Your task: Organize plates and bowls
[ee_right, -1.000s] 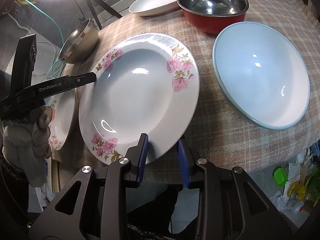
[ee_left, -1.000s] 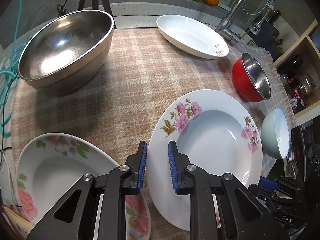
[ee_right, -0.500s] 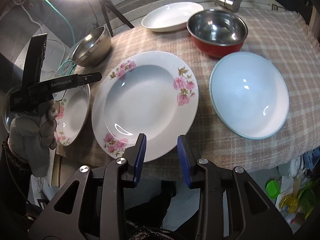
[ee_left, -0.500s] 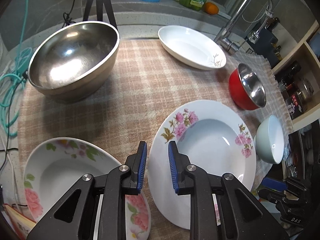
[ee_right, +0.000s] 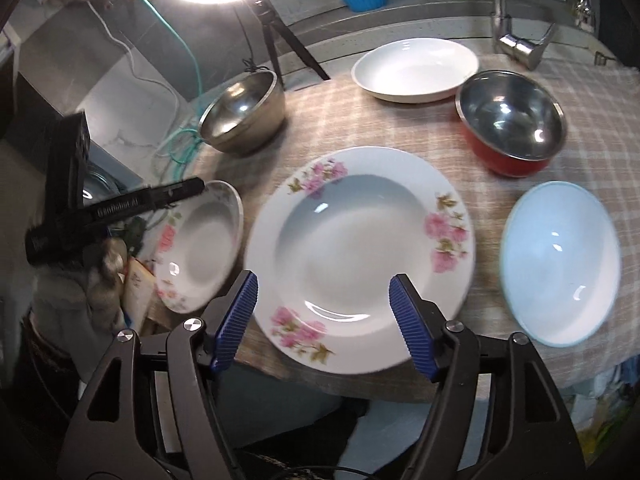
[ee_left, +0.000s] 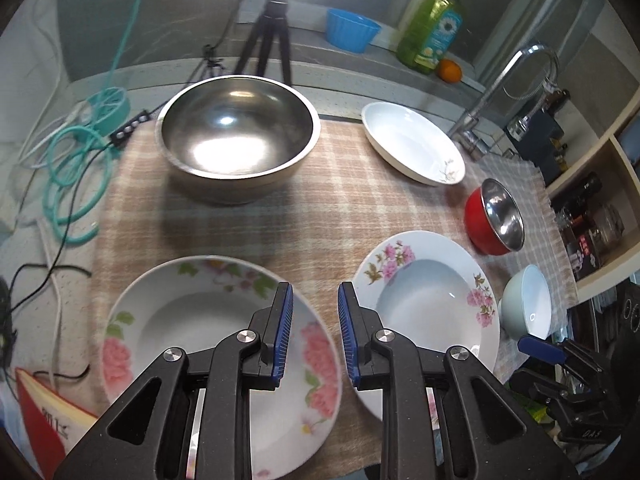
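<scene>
On the checked cloth lie two flowered plates: a pink-flowered one (ee_right: 360, 256) (ee_left: 428, 304) in the middle and another (ee_left: 200, 336) (ee_right: 200, 244) to its left. A plain white plate (ee_left: 412, 148) (ee_right: 416, 68) sits at the back. A large steel bowl (ee_left: 236, 136) (ee_right: 244, 120), a red bowl (ee_left: 494, 220) (ee_right: 512, 132) and a pale blue bowl (ee_right: 560, 260) (ee_left: 528, 304) stand around. My left gripper (ee_left: 314, 332) is open and empty above the gap between the flowered plates. My right gripper (ee_right: 324, 320) is wide open and empty over the middle plate's near rim.
A tap (ee_left: 508, 88) stands at the back right. A tripod (ee_left: 268, 32), a blue cup (ee_left: 350, 34), a soap bottle (ee_left: 434, 28) and an orange (ee_left: 450, 70) are behind the cloth. Green cables (ee_left: 76, 172) lie left. A shelf (ee_left: 592, 208) is on the right.
Both grippers have pulled back and up from the table. The right gripper's jaws have opened wide. The left gripper's jaws have opened slightly.
</scene>
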Tool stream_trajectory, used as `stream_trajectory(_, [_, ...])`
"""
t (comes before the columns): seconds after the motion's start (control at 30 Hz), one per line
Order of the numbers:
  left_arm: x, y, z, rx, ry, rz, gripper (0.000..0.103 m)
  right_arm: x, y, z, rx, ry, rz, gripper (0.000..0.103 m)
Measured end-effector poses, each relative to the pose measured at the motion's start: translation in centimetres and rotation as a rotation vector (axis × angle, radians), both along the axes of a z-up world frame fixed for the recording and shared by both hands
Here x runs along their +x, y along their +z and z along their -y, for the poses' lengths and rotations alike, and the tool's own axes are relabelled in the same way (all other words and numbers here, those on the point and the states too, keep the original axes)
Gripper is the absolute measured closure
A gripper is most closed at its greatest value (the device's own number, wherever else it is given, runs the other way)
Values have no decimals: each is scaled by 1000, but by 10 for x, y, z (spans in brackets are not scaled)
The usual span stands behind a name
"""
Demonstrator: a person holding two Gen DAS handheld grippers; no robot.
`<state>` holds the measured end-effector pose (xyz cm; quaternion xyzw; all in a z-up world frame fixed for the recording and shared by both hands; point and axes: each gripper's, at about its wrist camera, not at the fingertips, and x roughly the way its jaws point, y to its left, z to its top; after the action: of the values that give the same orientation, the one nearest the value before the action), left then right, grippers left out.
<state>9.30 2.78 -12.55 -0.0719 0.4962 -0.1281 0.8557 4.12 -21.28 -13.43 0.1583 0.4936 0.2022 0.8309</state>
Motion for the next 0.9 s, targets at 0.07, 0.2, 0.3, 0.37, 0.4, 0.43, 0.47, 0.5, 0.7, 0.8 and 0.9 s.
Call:
stream_trajectory(0.07, [-6, 1, -11, -9, 36, 3, 81, 5, 1, -11, -17, 27, 29, 32])
stream_trajectory(0.2, [-23, -1, -34, -38, 119, 2, 82, 13, 9, -32, -45, 81, 100, 22])
stream_trajectory(0.3, [-36, -3, -52, -43, 178, 2, 81, 22, 12, -47, -44, 129, 119, 20])
stream_trajectory(0.37, [-44, -4, -65, -52, 220, 1, 81, 31, 13, -61, -70, 164, 115, 20])
stream_trajectory(0.4, [-48, -5, -73, -55, 246, 0, 81, 35, 12, -66, -85, 176, 109, 20])
stream_trajectory(0.43, [-50, -5, -78, -56, 262, 0, 81, 39, 11, -71, -98, 188, 103, 20])
stream_trajectory(0.47, [-53, -5, -85, -55, 283, 1, 81, 45, 9, -77, -117, 197, 97, 20])
stream_trajectory(0.5, [-55, -6, -89, -52, 299, 1, 82, 49, 8, -82, -136, 202, 94, 20])
stream_trajectory(0.7, [-69, -13, -116, -45, 382, -3, 82, 69, -4, -108, -167, 269, 97, 23])
stream_trajectory(0.8, [-75, -19, -125, -52, 412, -16, 81, 77, -12, -119, -152, 299, 67, 39])
stream_trajectory(0.9, [-79, -26, -130, -75, 429, -34, 82, 84, -20, -128, -139, 324, 32, 51])
